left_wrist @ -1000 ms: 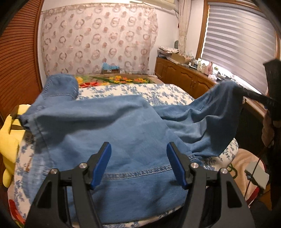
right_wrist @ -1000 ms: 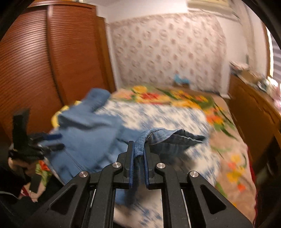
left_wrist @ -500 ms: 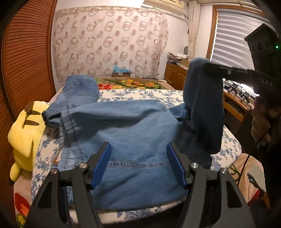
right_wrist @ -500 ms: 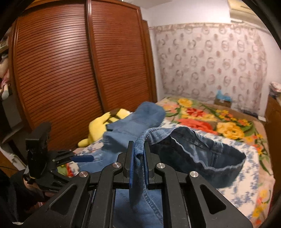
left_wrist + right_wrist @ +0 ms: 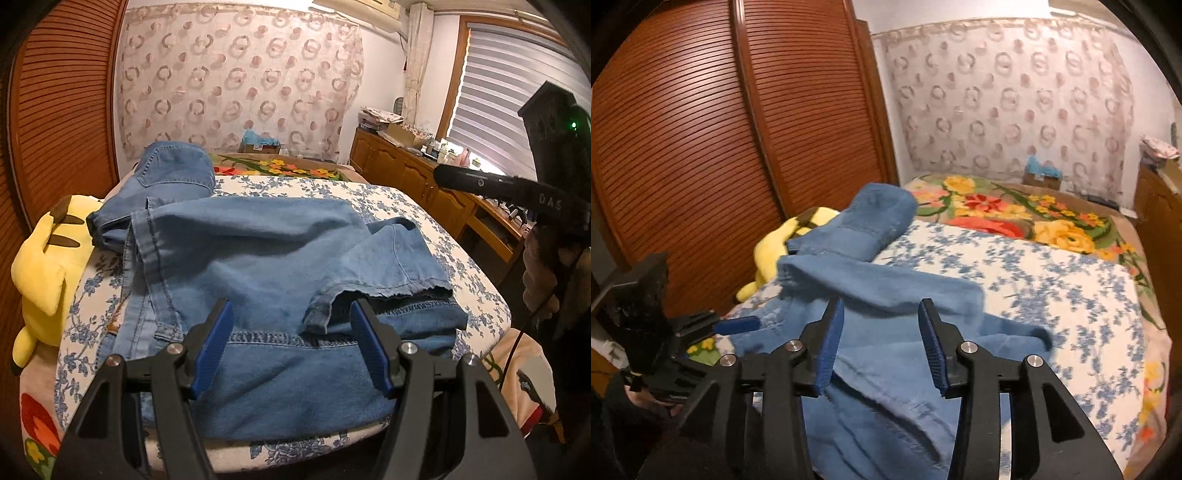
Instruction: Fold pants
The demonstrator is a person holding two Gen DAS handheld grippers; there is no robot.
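Note:
Blue denim pants (image 5: 258, 266) lie spread on the bed, waistband toward me. One leg is folded back over the seat, its frayed hem (image 5: 388, 291) near the waistband. The other leg end is bunched at the far left (image 5: 173, 166). My left gripper (image 5: 291, 347) hovers open above the waistband with nothing between its blue pads. My right gripper (image 5: 881, 345) is opening over the folded leg (image 5: 886, 284); the cloth lies below it, clear of the pads. From the left wrist view the right gripper is a black bar at the right (image 5: 491, 184).
A yellow plush toy (image 5: 48, 258) lies at the bed's left edge beside a slatted wooden wardrobe (image 5: 720, 147). A floral blanket (image 5: 1015, 214) covers the far bed. Wooden cabinets (image 5: 413, 177) with clutter line the right wall under a window blind.
The right gripper carried the pant leg across the pants, then opened and let it go. The leg now lies folded over the seat. The left gripper stayed open and drifted slightly.

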